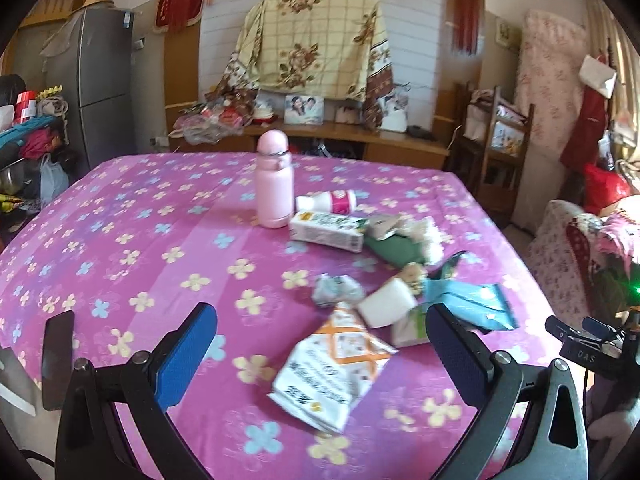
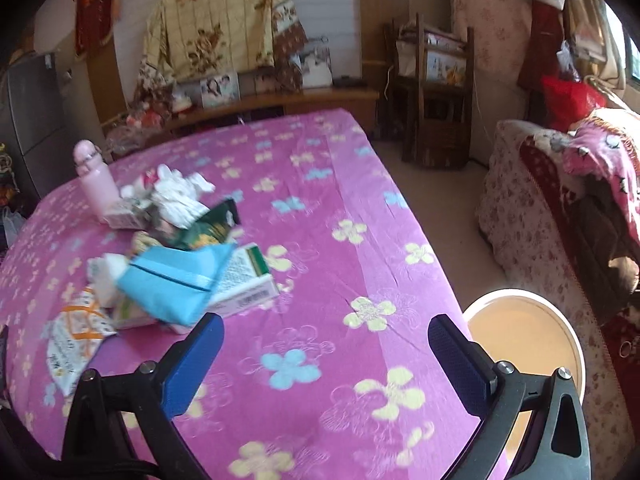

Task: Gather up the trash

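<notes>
Trash lies scattered on the pink flowered tablecloth (image 1: 132,216). A white and orange snack bag (image 1: 332,368) lies nearest, between the fingers of my open left gripper (image 1: 320,352), which hovers above it. Behind it are a crumpled wrapper (image 1: 338,288), a white tissue roll (image 1: 386,300), a blue packet (image 1: 468,300), a green bag (image 1: 394,250), a green-white carton (image 1: 328,230) and a small yoghurt bottle (image 1: 328,202). My right gripper (image 2: 324,356) is open over bare cloth, right of the blue packet (image 2: 176,284) and a carton (image 2: 246,284).
A pink flask (image 1: 273,180) stands upright behind the trash. A round white bin (image 2: 524,336) with a tan inside sits on the floor off the table's right edge. A sofa (image 2: 560,208) with covers is further right. Shelves and a fridge (image 1: 100,80) line the back.
</notes>
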Action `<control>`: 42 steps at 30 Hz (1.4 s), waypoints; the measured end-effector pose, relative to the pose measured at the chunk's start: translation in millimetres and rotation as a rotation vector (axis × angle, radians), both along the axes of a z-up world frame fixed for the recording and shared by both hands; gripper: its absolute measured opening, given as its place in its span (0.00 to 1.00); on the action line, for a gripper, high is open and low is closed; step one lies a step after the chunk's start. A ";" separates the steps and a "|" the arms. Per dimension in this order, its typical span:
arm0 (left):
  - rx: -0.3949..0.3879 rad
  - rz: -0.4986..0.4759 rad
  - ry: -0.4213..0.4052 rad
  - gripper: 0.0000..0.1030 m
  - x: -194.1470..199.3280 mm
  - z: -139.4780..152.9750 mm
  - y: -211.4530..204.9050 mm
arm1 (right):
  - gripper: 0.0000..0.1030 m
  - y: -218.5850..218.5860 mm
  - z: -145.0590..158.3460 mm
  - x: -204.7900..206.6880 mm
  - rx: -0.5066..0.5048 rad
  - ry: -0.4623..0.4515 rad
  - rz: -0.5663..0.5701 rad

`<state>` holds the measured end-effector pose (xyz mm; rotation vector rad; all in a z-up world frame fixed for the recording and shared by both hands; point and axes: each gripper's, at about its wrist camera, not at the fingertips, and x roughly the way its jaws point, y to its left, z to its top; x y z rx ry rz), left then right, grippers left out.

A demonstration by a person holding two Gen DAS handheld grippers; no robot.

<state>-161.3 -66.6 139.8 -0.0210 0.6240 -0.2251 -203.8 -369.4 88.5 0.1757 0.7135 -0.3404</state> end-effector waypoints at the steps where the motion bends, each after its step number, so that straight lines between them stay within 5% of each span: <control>1: -0.012 -0.010 -0.004 1.00 -4.9 2.0 -3.6 | 1.00 4.5 6.9 -4.5 -0.002 -0.019 0.001; 15: -0.045 -0.016 -0.116 1.00 -41.4 31.1 -5.8 | 1.00 72.1 76.2 -39.2 -0.073 -0.189 0.077; 42: -0.047 -0.007 -0.159 1.00 -53.0 37.3 -2.5 | 1.00 87.7 95.2 -50.8 -0.101 -0.239 0.087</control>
